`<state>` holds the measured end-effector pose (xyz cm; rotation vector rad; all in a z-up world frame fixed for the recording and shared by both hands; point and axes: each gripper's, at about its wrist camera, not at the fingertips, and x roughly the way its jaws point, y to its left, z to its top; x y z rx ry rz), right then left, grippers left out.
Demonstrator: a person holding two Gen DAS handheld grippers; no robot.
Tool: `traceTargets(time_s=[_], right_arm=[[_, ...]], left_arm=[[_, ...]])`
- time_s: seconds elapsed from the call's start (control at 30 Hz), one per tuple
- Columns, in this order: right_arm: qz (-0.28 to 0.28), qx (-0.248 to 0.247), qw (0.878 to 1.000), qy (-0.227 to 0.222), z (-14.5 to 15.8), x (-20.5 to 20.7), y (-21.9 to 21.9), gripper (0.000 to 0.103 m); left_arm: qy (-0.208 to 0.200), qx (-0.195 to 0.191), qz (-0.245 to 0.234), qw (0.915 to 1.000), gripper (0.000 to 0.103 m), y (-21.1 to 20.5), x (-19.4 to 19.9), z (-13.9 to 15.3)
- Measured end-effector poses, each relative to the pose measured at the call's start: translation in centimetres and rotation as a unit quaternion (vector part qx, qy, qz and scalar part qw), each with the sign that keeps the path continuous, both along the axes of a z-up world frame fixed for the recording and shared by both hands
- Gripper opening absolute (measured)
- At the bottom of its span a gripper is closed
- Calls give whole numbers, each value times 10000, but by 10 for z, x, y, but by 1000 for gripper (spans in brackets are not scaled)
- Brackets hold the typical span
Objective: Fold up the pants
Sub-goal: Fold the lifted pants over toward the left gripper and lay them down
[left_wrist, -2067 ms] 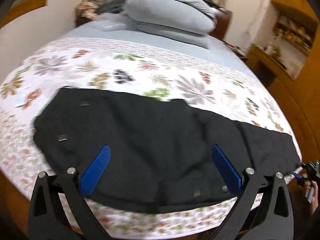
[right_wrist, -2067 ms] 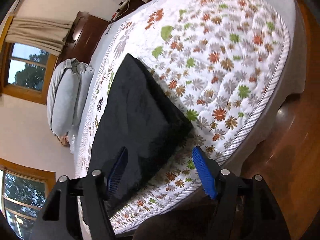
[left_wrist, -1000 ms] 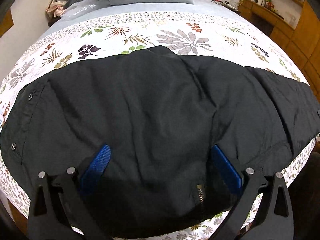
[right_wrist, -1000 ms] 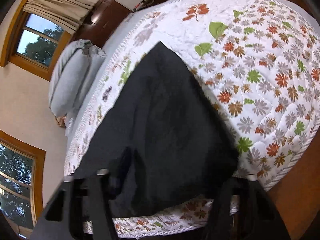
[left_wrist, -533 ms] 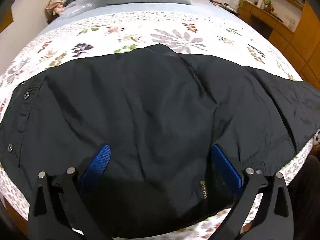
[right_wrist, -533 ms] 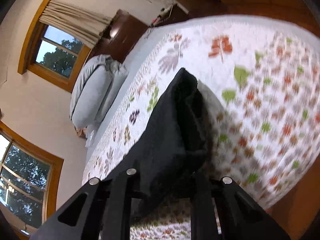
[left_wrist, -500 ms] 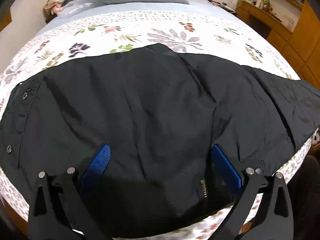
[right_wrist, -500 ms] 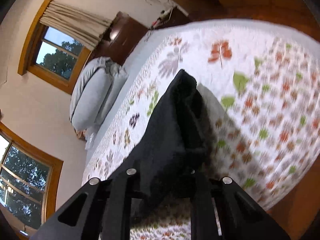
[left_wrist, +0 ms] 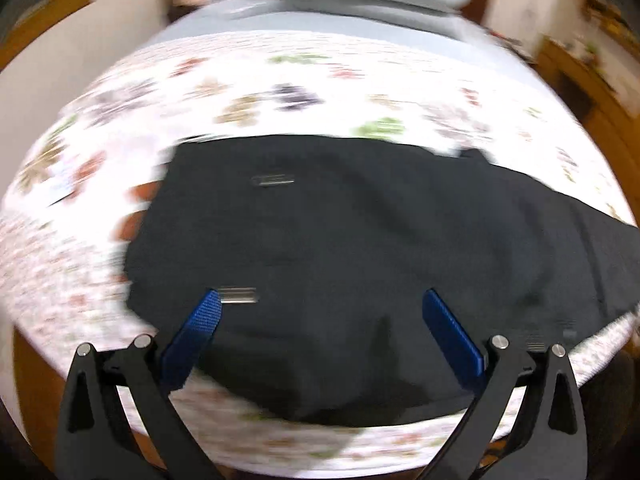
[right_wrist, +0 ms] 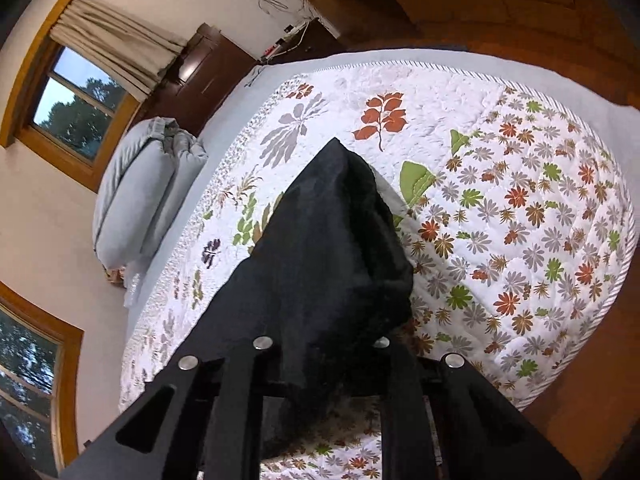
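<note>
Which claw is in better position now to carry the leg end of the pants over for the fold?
The right claw: it is shut on the black pants, lifted. The left claw is open, holding nothing.

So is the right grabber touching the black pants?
Touching. In the right wrist view, the right gripper is closed on a bunched end of the black fabric pants, lifted off the flowered white quilt.
</note>
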<state>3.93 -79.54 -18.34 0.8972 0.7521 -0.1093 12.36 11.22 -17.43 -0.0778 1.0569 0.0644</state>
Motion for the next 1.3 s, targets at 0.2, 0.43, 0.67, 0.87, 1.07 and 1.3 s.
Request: traceTargets(time_s=[0.2, 0.43, 0.67, 0.87, 1.07, 1.3], right_arm=[[-117, -37, 9999, 103, 3, 4, 5, 15], [-89, -225, 9993, 273, 6, 13, 9, 15], [10, -653, 9976, 233, 25, 18, 23, 15], [760, -1567, 9846, -139, 79, 31, 73, 15], [1889, -2699, 9436, -331, 119, 45, 159, 15], [2970, -3070, 9031, -452, 120, 55, 260, 15]], left_arm=[[238, -621, 927, 9935, 101, 76, -2, -26], [91, -1413, 1253, 9820, 101, 94, 0, -38], [172, -1272, 1467, 9808, 101, 90, 11, -48], [149, -1239, 1511, 9806, 101, 91, 13, -47], [111, -1246, 1537, 9802, 101, 89, 9, -47], [108, -1264, 1552, 9797, 101, 89, 9, -47]])
